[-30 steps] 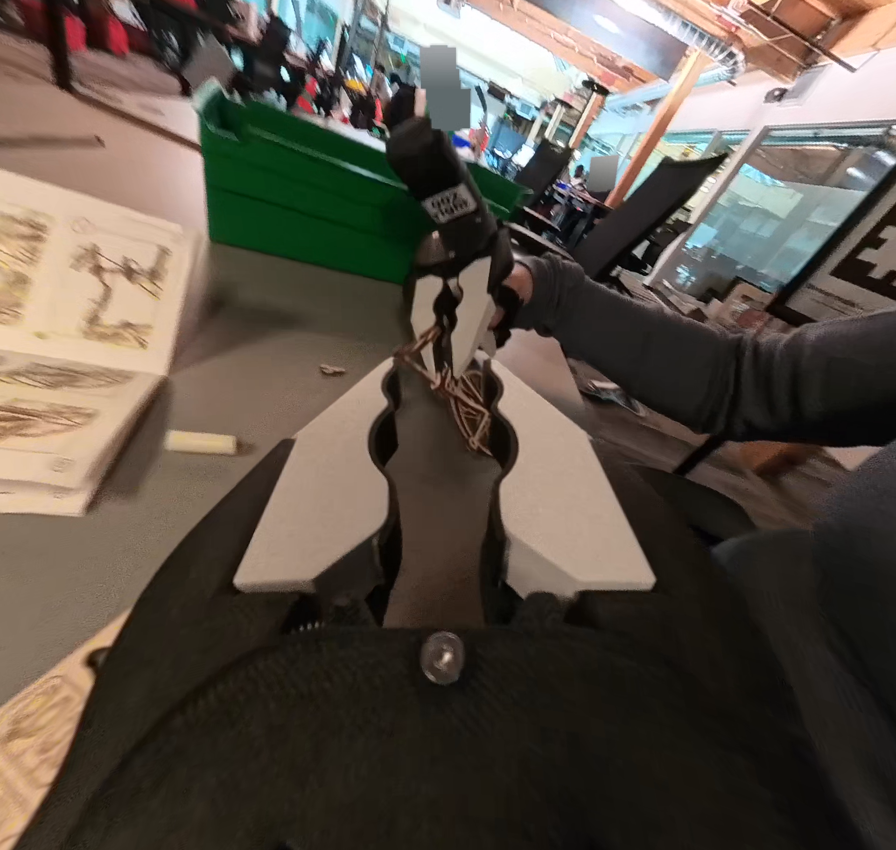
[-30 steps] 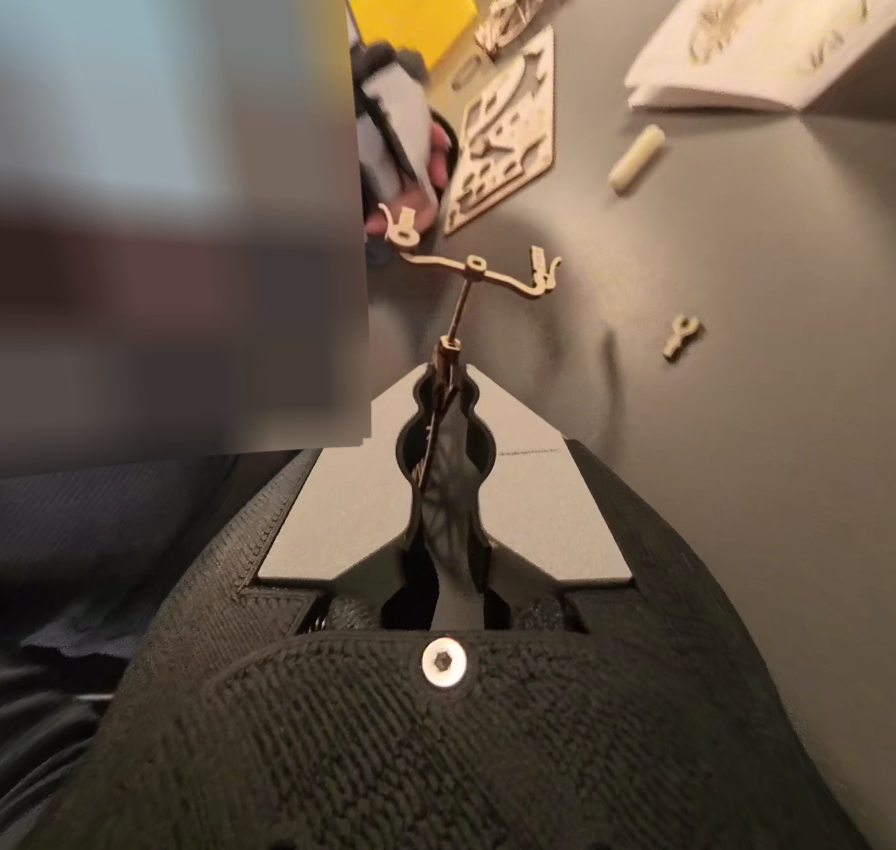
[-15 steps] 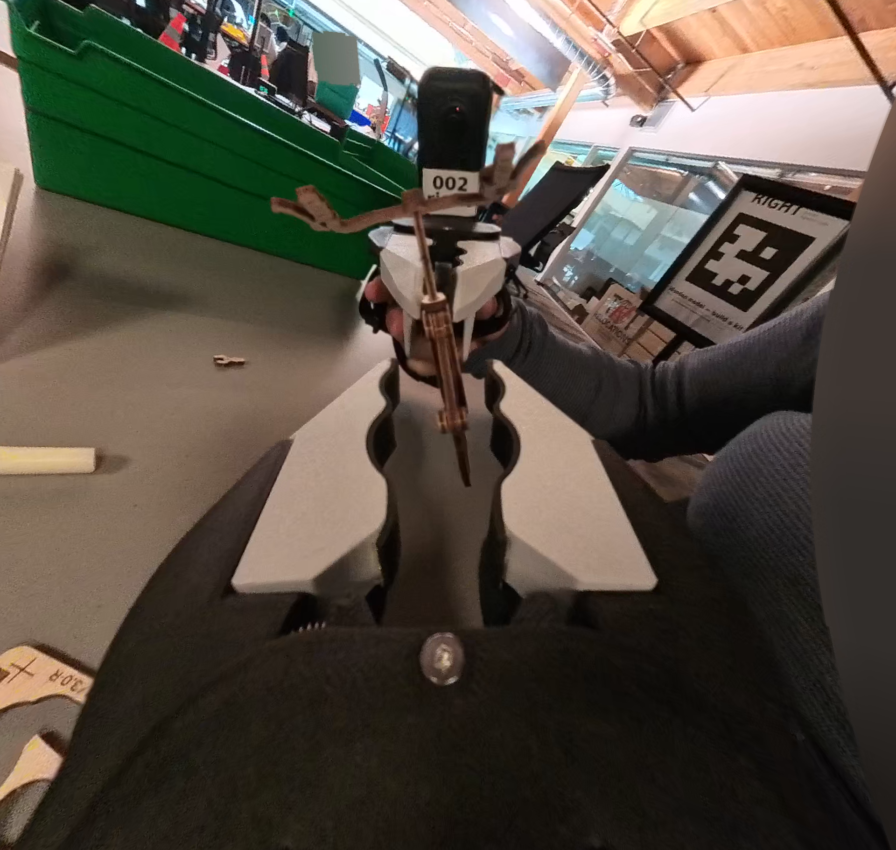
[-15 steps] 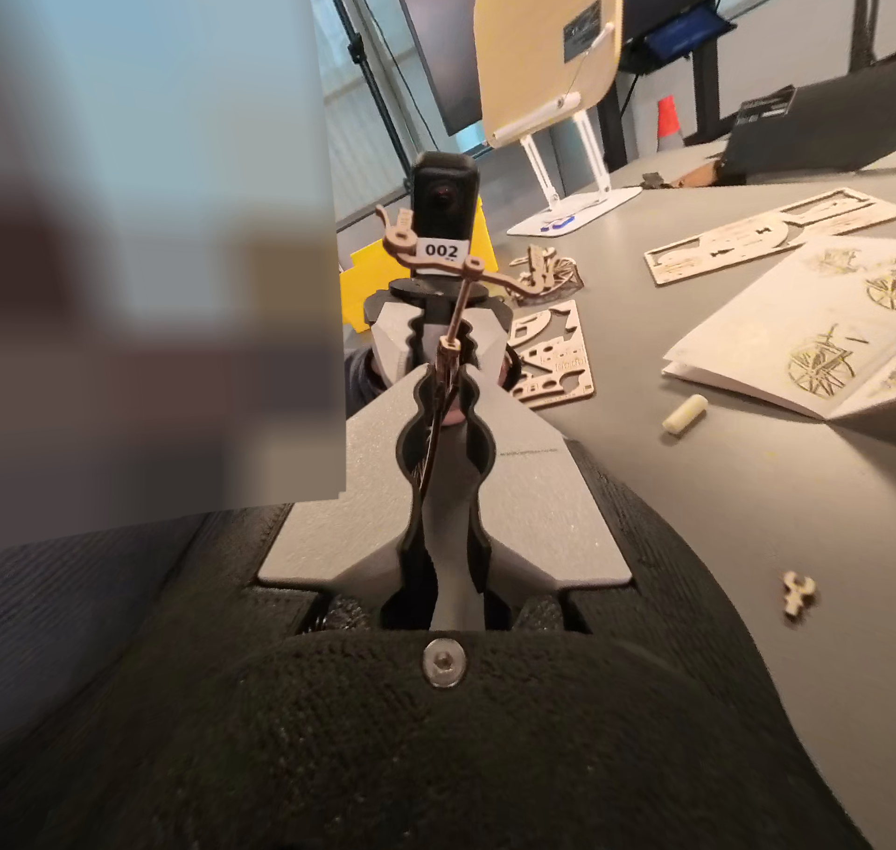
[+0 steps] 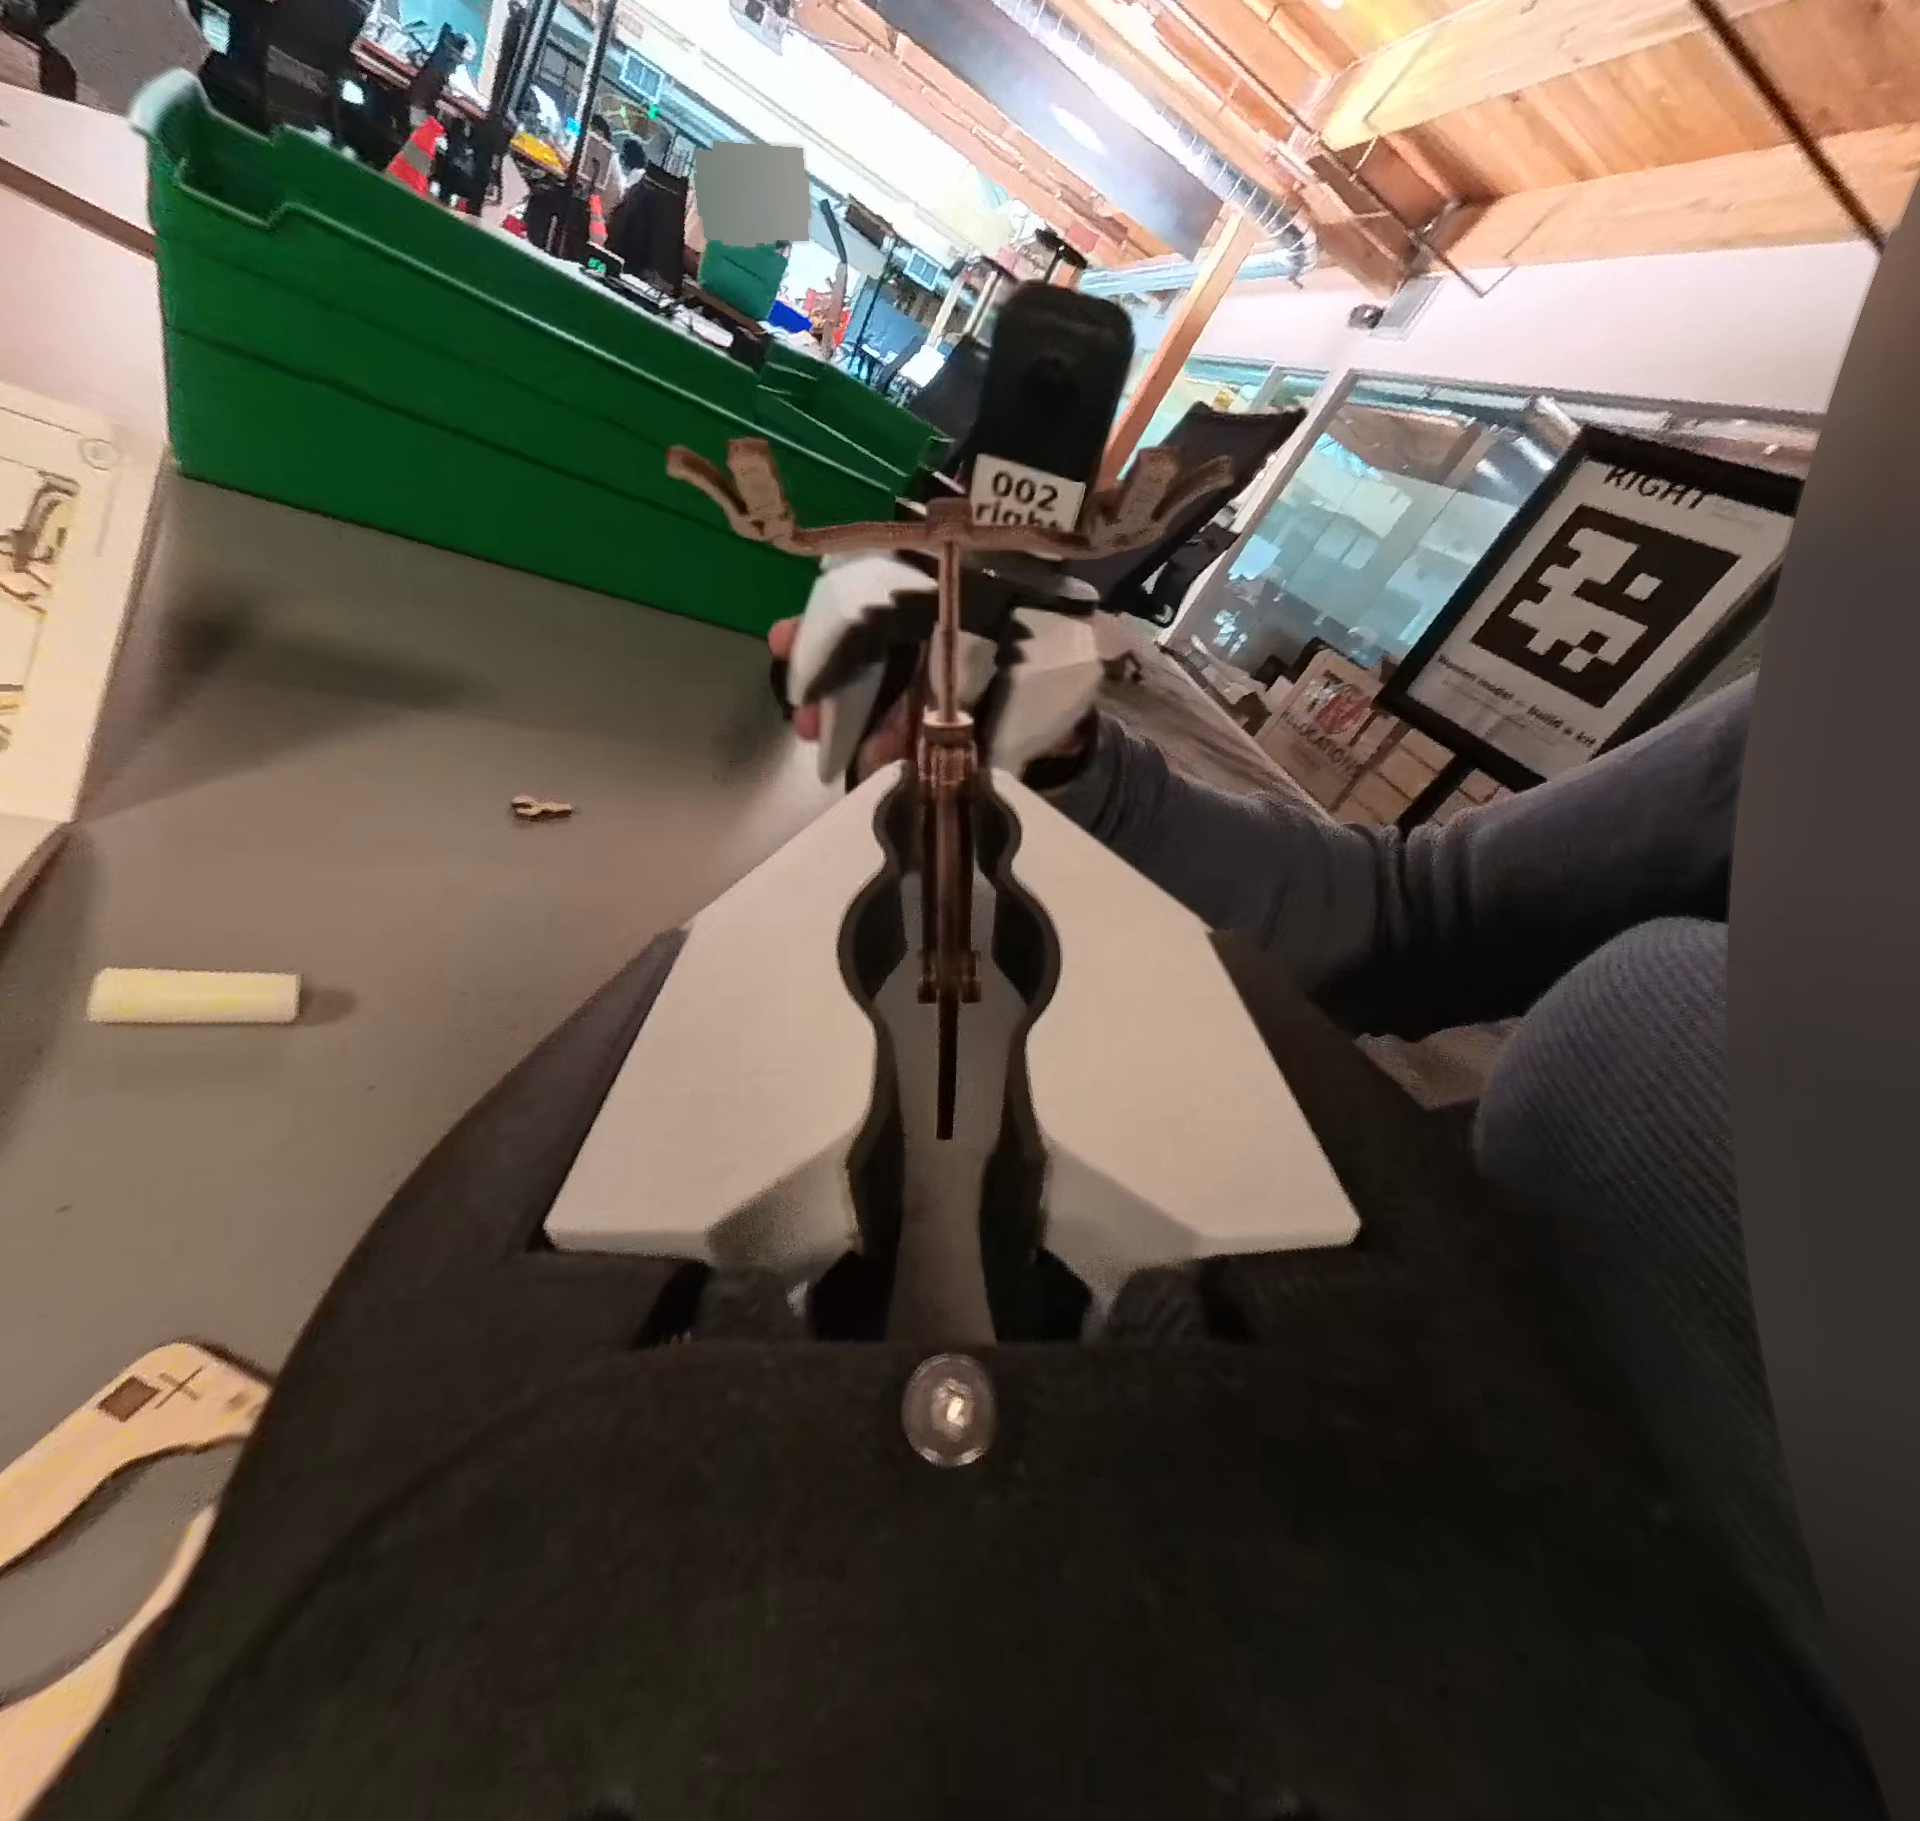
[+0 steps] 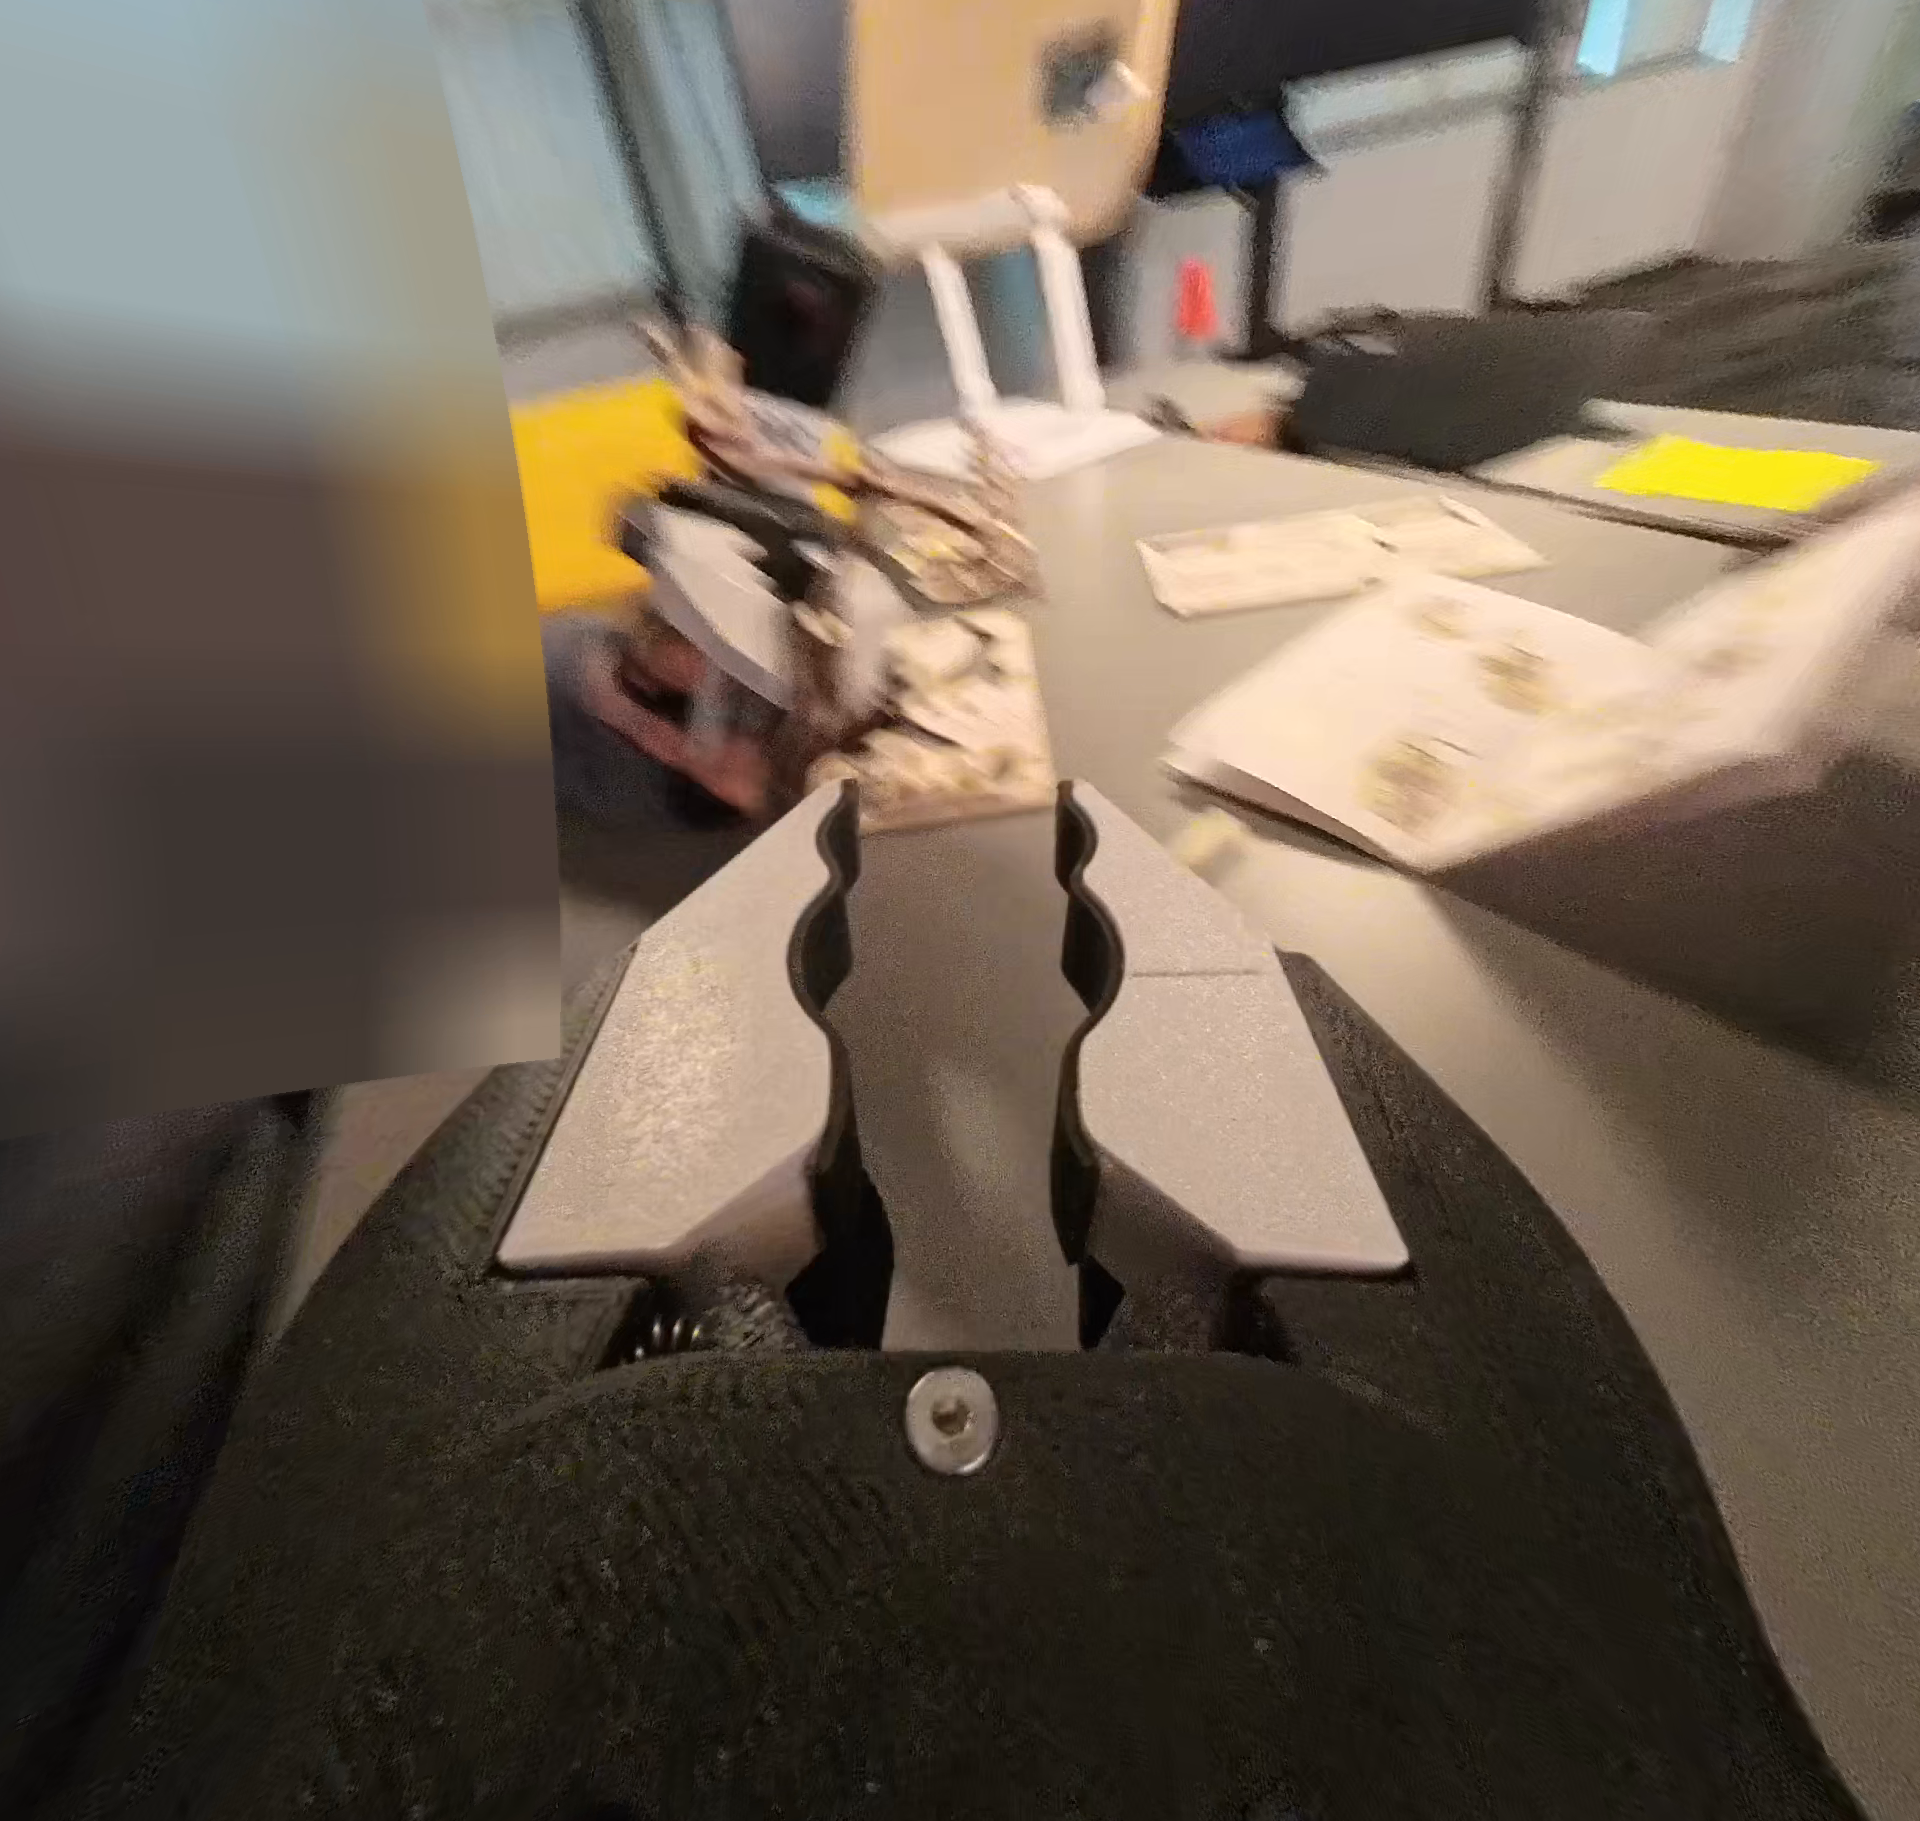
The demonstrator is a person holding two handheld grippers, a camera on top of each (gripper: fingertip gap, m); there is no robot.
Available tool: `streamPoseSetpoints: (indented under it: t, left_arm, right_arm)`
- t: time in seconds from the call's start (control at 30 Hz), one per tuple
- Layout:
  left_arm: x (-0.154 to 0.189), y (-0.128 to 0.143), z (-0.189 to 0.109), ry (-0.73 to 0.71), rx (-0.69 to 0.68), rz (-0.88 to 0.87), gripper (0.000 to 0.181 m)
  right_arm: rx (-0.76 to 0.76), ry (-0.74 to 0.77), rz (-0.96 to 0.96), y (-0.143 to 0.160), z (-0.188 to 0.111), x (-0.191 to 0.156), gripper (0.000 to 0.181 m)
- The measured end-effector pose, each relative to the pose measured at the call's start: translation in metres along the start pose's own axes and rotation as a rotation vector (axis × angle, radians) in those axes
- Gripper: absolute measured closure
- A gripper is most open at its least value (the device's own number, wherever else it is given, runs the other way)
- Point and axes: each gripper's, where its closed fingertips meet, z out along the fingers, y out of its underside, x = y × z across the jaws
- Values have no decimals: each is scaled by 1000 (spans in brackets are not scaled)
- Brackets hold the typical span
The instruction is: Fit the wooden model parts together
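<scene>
The wooden model (image 5: pixel 943 691) is a thin upright piece with a stem and a curved handlebar-like bar on top. My left gripper (image 5: pixel 943 792) is shut on its lower part and holds it upright above the grey table (image 5: pixel 416 940). My right gripper (image 6: pixel 956 789) is open and empty, with its jaws well apart. Its white fingers (image 5: pixel 1049 675) show just behind the model's stem in the left wrist view. The right wrist view is blurred by motion. In it the left gripper (image 6: pixel 748 618) with the model shows farther off.
Stacked green bins (image 5: pixel 468 421) stand at the back left. A white cylinder (image 5: pixel 192 995) and a small loose wooden piece (image 5: pixel 540 808) lie on the table. An open booklet (image 6: pixel 1455 701) and cut-out wooden sheets (image 6: pixel 966 732) also lie there. A yellow box (image 6: pixel 592 483) is behind.
My left gripper has closed on the model. My right gripper has opened, let go of it and drawn back a little. Both views have swung.
</scene>
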Motion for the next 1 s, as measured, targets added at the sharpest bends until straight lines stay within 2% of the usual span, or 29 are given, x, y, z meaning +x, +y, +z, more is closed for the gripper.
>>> streamPoseSetpoints:
  t: [0.03, 0.1, 0.2, 0.27, 0.37, 0.5, 0.57, 0.67, 0.77, 0.83, 1.0]
  left_arm:
    - [-2, 0, -1, -12, -5, 0, 172]
    - [-5, 2, -3, -13, -33, -18, 172]
    - [-9, 7, -6, -19, -72, -25, 172]
    - [-12, 8, -8, -31, -78, -24, 172]
    - [-14, 7, -8, -39, -71, -27, 172]
    - [-18, 9, -10, -55, -79, -26, 172]
    - [-17, 9, -10, -50, -77, -28, 172]
    - [-20, 8, -10, -70, -75, -29, 172]
    - [-23, 2, -11, -141, -57, 39, 172]
    - [-16, 3, -9, -126, -83, 73, 172]
    - [-6, 13, -3, -70, -138, 90, 172]
  right_arm:
    - [-86, 92, -60, 11, -7, 19, 148]
    - [-286, 201, -145, 36, -22, 50, 151]
    - [-447, 209, -52, 58, -26, 70, 151]
    - [-505, 250, 12, 67, -25, 82, 152]
    - [-579, 335, 5, 77, -28, 94, 158]
    - [-577, 342, 37, 79, -27, 91, 165]
    - [-571, 339, 39, 79, -26, 91, 180]
    - [-515, 216, 58, 69, -14, 72, 180]
    - [-321, -32, -6, 29, 2, 23, 181]
    - [-258, -133, -22, 10, 6, 2, 181]
    - [-284, -257, -38, -6, 9, -22, 181]
